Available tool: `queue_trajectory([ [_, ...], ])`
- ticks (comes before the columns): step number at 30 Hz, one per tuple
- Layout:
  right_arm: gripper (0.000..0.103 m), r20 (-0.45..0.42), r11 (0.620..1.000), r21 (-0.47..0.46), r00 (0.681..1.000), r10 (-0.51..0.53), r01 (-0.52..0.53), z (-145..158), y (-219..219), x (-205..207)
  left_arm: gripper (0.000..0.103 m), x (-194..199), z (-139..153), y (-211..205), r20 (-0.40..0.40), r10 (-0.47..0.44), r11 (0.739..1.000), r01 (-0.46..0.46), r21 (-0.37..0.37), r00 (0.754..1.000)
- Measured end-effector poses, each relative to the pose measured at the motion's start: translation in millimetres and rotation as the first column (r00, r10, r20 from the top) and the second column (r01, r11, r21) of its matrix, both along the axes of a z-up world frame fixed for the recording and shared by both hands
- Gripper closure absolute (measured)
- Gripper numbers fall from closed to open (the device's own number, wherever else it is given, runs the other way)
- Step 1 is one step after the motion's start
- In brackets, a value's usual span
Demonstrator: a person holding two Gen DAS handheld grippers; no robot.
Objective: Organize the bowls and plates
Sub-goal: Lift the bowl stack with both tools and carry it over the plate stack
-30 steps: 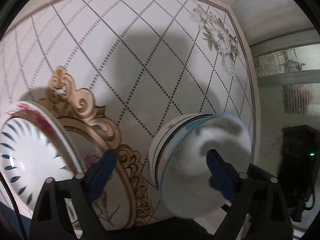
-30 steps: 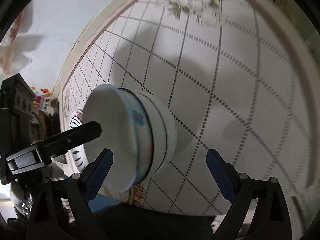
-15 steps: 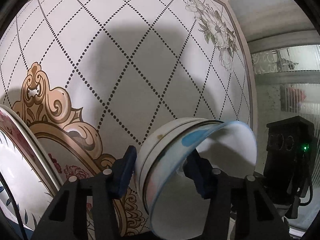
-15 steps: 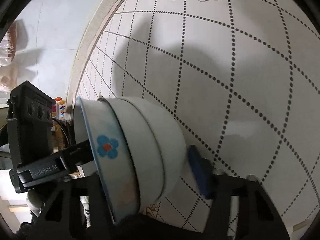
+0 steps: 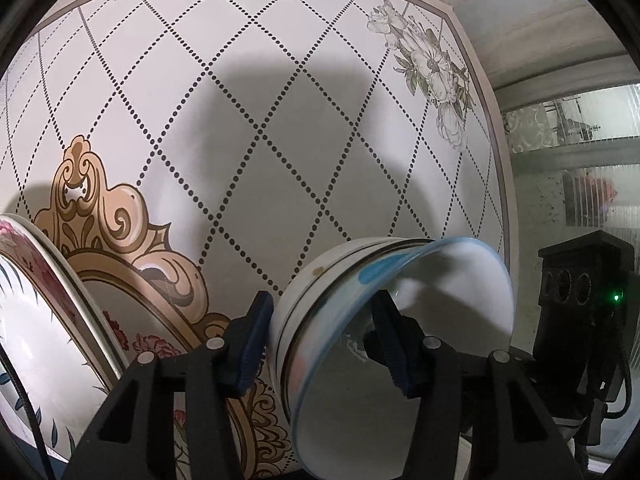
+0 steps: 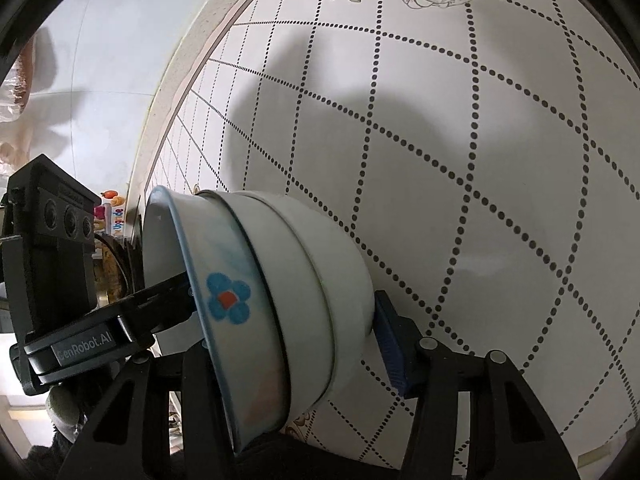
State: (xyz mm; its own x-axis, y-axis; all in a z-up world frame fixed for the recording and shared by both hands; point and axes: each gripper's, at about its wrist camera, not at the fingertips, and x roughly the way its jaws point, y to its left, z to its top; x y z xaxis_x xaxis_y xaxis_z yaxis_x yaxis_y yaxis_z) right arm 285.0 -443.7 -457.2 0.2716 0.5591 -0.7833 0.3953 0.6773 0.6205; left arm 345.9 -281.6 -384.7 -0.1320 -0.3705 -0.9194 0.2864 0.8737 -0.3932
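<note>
A stack of nested white bowls [image 5: 384, 332], the inner one rimmed in blue with a blue flower, shows in both views [image 6: 280, 308]. My left gripper [image 5: 324, 340] is shut across the stack, one blue pad outside and one inside the top bowl. My right gripper [image 6: 288, 328] is shut on the same stack from the other side; its right pad [image 6: 390, 344] presses the outer bowl, its left finger is hidden behind the bowls. A stack of flowered plates [image 5: 44, 312] sits at the left of the left wrist view.
The table [image 5: 280, 128] has a white cover with dotted diamonds, grey flowers and a gold scroll motif [image 5: 120, 232]. Its edge and a glass cabinet [image 5: 576, 160] lie to the right. The other gripper's black body [image 6: 52, 264] is close beside the bowls.
Both grippers went from open around the bowl stack to shut on it. The stack now sits closer and larger in both views.
</note>
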Motion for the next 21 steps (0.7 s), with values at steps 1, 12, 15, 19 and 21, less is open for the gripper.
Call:
queue_trajectory([
  [1, 0.048, 0.003, 1.0, -0.005, 1.0, 0.002, -0.002, 1, 1, 1, 0.054, 0, 1, 0, 0.003, 0.002, 1.0, -0.002, -0.001, 1.0],
  [12, 0.048, 0.018, 1.0, -0.012, 1.0, 0.026, -0.025, 21, 8, 5, 0.054, 3, 25, 15, 0.026, 0.028, 1.0, -0.028, -0.006, 0.999],
  [15, 0.048, 0.026, 0.999, -0.017, 0.999, 0.042, -0.042, 33, 18, 9, 0.054, 4, 36, 27, 0.042, 0.038, 0.999, -0.037, -0.016, 0.998],
  [19, 0.048, 0.041, 0.998, -0.02, 0.997, 0.059, -0.059, 50, 37, 17, 0.054, 7, 55, 52, 0.058, 0.059, 0.998, -0.057, -0.029, 0.997],
  [21, 0.048, 0.05, 0.998, -0.021, 0.997, 0.067, -0.066, 58, 49, 20, 0.054, 8, 62, 69, 0.059, 0.071, 0.997, -0.069, -0.035, 0.996],
])
